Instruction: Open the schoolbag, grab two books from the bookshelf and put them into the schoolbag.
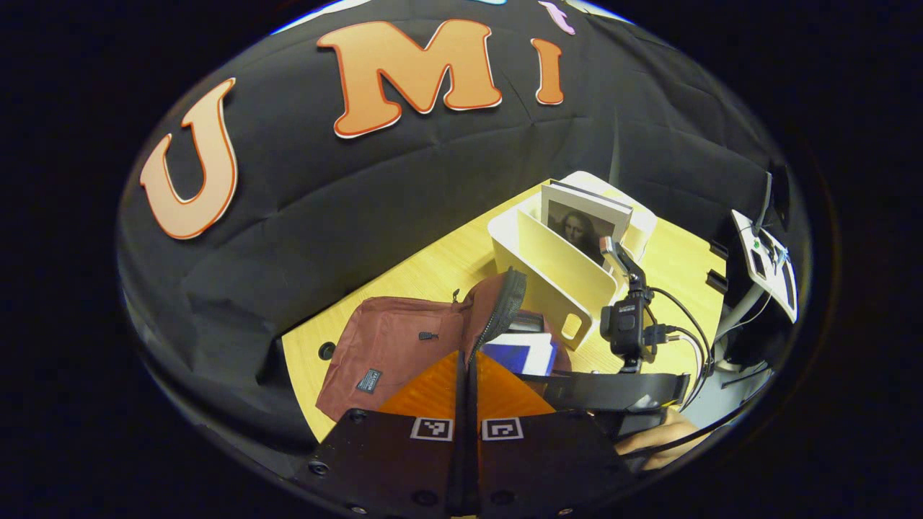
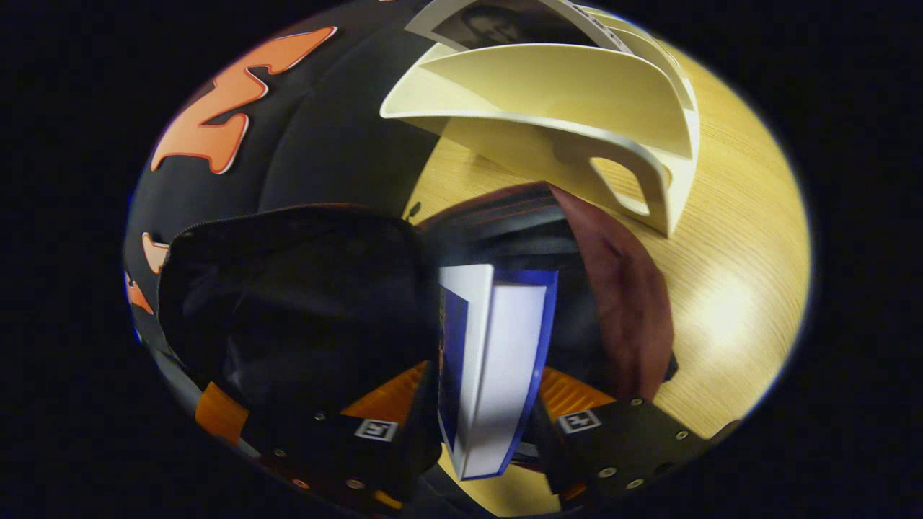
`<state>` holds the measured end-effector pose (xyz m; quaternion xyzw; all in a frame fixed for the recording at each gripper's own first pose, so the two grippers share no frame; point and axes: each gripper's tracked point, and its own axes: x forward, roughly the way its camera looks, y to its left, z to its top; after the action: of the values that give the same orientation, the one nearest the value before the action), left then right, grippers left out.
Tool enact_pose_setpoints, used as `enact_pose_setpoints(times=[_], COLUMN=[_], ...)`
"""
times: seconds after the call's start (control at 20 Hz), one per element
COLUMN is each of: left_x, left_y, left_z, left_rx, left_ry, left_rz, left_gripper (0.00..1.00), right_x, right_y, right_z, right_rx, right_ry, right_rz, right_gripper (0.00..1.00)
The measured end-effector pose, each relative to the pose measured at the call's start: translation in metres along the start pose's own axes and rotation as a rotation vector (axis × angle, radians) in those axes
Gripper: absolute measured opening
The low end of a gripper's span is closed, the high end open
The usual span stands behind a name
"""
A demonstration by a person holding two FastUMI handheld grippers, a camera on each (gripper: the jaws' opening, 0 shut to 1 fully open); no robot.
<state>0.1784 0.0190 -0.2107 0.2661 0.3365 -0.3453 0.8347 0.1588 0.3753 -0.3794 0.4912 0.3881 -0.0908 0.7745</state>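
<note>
Book with blue cover sits clamped in right gripper, frame centre, over open maroon schoolbag; left gripper fingers pinch the bag's flap; white bookshelf at top.

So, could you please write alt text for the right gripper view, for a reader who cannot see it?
The right gripper is shut on a blue-covered book with white pages, holding it over the open mouth of a dark red fabric schoolbag. Behind the bag, a cream plastic bookshelf stands on the light wooden table, another book in it.

Blue book lower part hidden in schoolbag.
</note>
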Motion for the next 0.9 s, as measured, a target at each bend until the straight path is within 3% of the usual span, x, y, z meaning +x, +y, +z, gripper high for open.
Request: enact_pose_setpoints(times=[0.05, 0.1, 0.2, 0.55, 0.9], left_x=[0.001, 0.002, 0.001, -0.001, 0.004], left_y=[0.002, 0.003, 0.006, -0.001, -0.006], left_z=[-0.001, -0.001, -0.002, -0.011, -0.010], left_rx=[-0.016, -0.027, -0.028, -0.028, -0.046], left_ry=[-0.001, -0.003, -0.003, 0.000, 0.023], left_rz=[-0.004, -0.010, -0.010, -0.013, 0.042], left_gripper=[0.01, 0.00, 0.01, 0.01, 0.01], right_x=[-0.005, -0.013, -0.029, -0.120, -0.222], right_y=[-0.004, -0.009, -0.018, -0.045, -0.080], right_z=[-0.001, 0.001, 0.006, 0.065, 0.148], right_rx=[0.004, 0.012, 0.021, -0.128, -0.467], right_ry=[0.014, 0.032, 0.065, -0.022, -0.037], right_rz=[-0.019, -0.031, -0.047, -0.070, -0.230], right_gripper=[0.64, 0.96, 0.98, 0.98, 0.98])
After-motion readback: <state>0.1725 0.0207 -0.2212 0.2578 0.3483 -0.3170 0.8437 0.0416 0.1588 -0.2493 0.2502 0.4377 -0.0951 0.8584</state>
